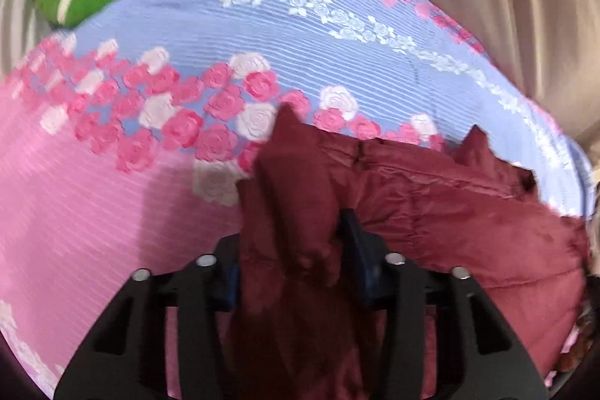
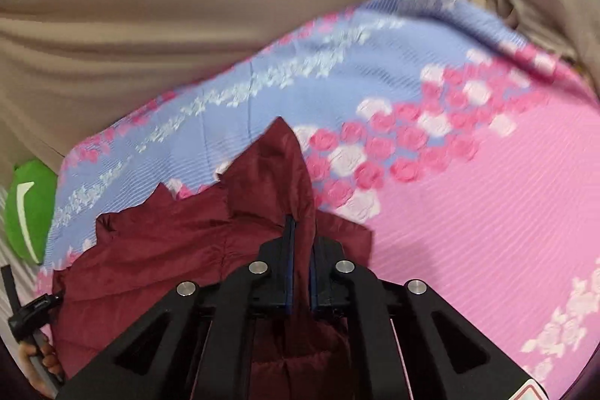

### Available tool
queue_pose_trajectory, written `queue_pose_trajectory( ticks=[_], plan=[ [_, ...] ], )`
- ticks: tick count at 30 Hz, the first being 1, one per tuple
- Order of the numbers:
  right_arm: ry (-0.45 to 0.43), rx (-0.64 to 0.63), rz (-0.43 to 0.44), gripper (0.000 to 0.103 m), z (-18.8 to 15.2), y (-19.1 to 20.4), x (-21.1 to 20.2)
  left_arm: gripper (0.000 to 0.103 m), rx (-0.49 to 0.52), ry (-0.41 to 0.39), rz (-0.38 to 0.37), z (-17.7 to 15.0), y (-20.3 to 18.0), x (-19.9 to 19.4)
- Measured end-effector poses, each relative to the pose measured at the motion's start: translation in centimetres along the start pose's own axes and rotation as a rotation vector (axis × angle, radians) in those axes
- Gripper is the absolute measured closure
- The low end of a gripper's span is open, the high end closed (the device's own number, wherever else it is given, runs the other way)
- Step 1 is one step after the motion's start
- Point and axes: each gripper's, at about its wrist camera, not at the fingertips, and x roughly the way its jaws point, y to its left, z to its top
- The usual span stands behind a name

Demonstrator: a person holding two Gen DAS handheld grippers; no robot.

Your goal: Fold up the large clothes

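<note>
Maroon jacket (image 1: pixel 431 212), puffy, crumpled, bunched

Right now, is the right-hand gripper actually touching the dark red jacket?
Touching. In the right wrist view, the right gripper has its jaws nearly closed, with a fold of the dark red jacket pinched between the blue pads and rising to a peak beyond them.

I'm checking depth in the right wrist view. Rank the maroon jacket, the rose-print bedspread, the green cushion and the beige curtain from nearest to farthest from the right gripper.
1. Maroon jacket: clamped in the right gripper.
2. Rose-print bedspread: under the jacket, stretching right.
3. Green cushion: far left, off the bedspread's edge.
4. Beige curtain: behind, along the top.
</note>
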Motion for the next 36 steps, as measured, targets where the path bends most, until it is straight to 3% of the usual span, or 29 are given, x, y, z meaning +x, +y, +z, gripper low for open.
queue_pose_trajectory(
  ticks=[3,4,6,9,12,15,16,18,21,24,28,33,36],
  plan=[
    [0.113,0.004,-0.079,0.099,-1.5,-1.5,3.4,0.06,0.004,-0.02,0.004,-0.5,0.1,0.6],
    [0.169,0.024,-0.055,0.099,-2.2,-2.1,4.8,0.059,0.019,-0.025,0.018,-0.4,-0.1,0.6],
    [0.177,0.033,-0.052,0.098,-1.7,-2.3,4.6,0.059,0.047,-0.035,0.056,-0.3,-0.7,0.6],
    [0.115,0.044,-0.105,0.088,-0.9,-1.8,2.0,0.059,0.021,-0.063,0.088,-0.2,-0.1,-0.6],
    [-0.001,0.008,-0.098,0.086,-0.8,-0.2,-2.2,0.058,0.006,-0.148,0.13,-0.4,0.2,-4.2],
    [-0.027,-0.092,0.011,0.086,-1.3,3.6,-5.1,0.05,0.058,-0.219,0.07,-1.1,-1.8,-8.4],
    [-0.018,-0.14,0.056,0.086,-2.0,5.4,-5.8,0.044,0.089,-0.235,0.038,-1.7,-3.0,-9.6],
    [0.027,-0.24,0.145,0.086,-4.3,9.4,-6.5,0.04,0.183,-0.237,-0.044,-3.3,-6.1,-11.0],
    [0.134,-0.374,0.285,0.086,-9.0,14.4,-6.6,0.039,0.327,-0.157,-0.155,-6.9,-10.4,-10.7],
    [0.158,-0.513,0.259,0.087,-12.9,16.7,-6.1,0.039,0.398,-0.066,-0.179,-10.2,-12.1,-8.8],
    [0.144,-0.483,0.125,0.088,-13.1,12.6,-6.3,0.038,0.385,-0.041,-0.104,-12.1,-9.6,-7.8],
    [0.151,-0.247,-0.103,0.089,-10.9,1.4,-7.0,0.038,0.281,-0.032,-0.004,-12.5,-4.5,-8.6],
    [0.168,-0.15,-0.146,0.092,-9.8,-1.5,-7.6,0.038,0.23,-0.013,0.013,-12.9,-2.5,-9.0]
  ],
)
